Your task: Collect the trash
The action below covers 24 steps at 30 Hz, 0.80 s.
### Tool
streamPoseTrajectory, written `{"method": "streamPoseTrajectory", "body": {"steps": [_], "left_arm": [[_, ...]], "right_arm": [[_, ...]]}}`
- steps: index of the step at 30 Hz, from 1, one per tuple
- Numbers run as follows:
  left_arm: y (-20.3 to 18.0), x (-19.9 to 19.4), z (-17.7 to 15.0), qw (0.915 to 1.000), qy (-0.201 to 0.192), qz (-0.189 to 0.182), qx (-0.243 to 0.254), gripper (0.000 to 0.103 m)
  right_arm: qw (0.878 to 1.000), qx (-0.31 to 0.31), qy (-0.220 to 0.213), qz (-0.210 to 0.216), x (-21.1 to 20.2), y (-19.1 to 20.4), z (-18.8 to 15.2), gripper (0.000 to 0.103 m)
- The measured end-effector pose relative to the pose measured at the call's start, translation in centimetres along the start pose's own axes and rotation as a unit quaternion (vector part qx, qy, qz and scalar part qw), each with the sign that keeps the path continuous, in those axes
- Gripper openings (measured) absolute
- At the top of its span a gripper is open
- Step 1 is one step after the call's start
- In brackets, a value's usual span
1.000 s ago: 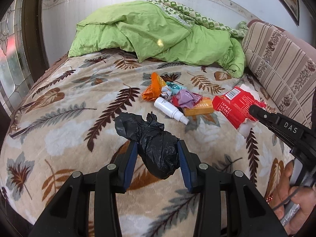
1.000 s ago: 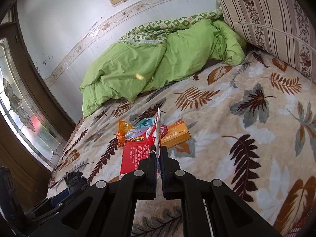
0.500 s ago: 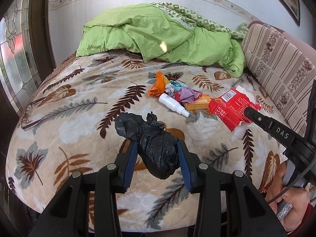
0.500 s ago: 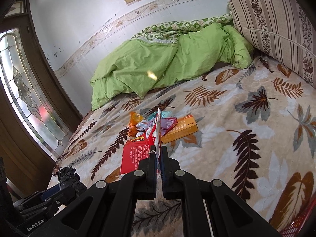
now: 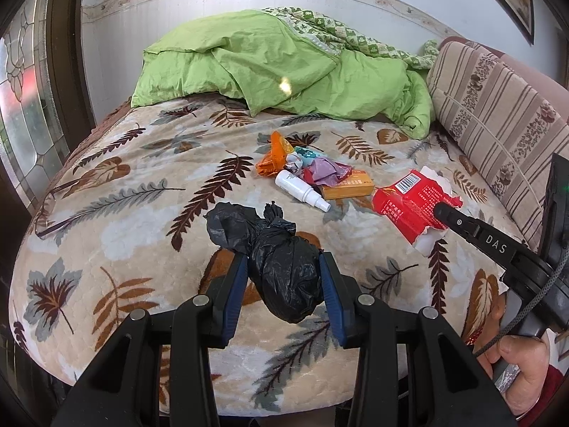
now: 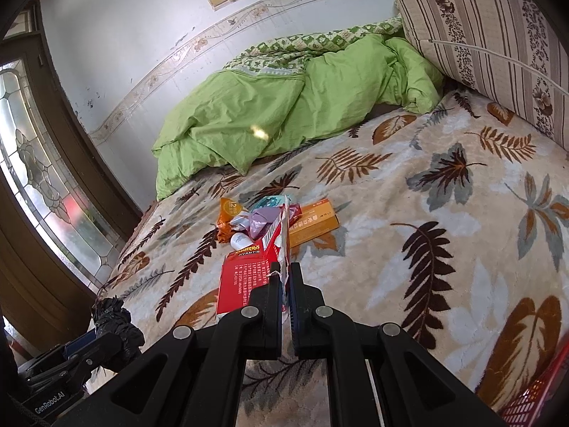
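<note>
Fingers of left gripper [image 5: 284,277] clenched on knotted black trash bag [image 5: 281,267], blue pads pressing both sides; bag held clear above bed [image 5: 106,242], lower centre of left wrist view. Knot and loose flap pointing up and left.

Fingers of right gripper [image 6: 283,279] clamped flat on torn red carton [image 6: 245,277], thin edge pinched between them. In left wrist view, same carton at centre right, lifted off blanket, barcode flap uppermost, white torn lining below. Person's hand [image 5: 515,359] on gripper handle, lower right.

On leaf-print blanket, mid-frame, small litter heap: orange wrapper [image 5: 275,153], white spray bottle [image 5: 302,192] lying on its side, crumpled purple wrapper [image 5: 327,170], orange box [image 5: 350,186] touching bottle. Teal wrapper partly hidden under purple one.

Green duvet [image 5: 284,71] bunched at top, striped cushion [image 5: 498,114] upper right. Red basket edge [image 6: 533,398] at lower right corner of right wrist view.
</note>
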State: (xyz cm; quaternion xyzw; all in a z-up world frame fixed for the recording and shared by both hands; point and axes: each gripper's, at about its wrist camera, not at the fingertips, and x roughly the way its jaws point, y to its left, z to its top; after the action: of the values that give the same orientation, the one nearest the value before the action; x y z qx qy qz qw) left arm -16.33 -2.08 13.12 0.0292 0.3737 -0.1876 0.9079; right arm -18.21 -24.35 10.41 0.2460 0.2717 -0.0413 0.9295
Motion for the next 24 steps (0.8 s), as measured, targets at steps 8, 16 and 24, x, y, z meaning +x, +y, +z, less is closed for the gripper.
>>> {"method": "streamPoseTrajectory", "body": {"steps": [8, 16, 24], "left_arm": [[-0.6, 0.0, 0.0, 1.0000, 0.000, -0.004, 0.005, 0.040], [-0.7, 0.1, 0.0, 1.0000, -0.001, -0.007, 0.005, 0.040], [-1.9, 0.0, 0.1, 0.9996, -0.002, -0.025, 0.014, 0.040]], "right_arm": [[1.000, 0.002, -0.001, -0.001, -0.1, -0.2, 0.1, 0.004], [1.000, 0.003, -0.002, -0.002, -0.2, -0.3, 0.1, 0.004], [1.000, 0.008, -0.011, -0.007, -1.5, -1.2, 0.1, 0.004]]}}
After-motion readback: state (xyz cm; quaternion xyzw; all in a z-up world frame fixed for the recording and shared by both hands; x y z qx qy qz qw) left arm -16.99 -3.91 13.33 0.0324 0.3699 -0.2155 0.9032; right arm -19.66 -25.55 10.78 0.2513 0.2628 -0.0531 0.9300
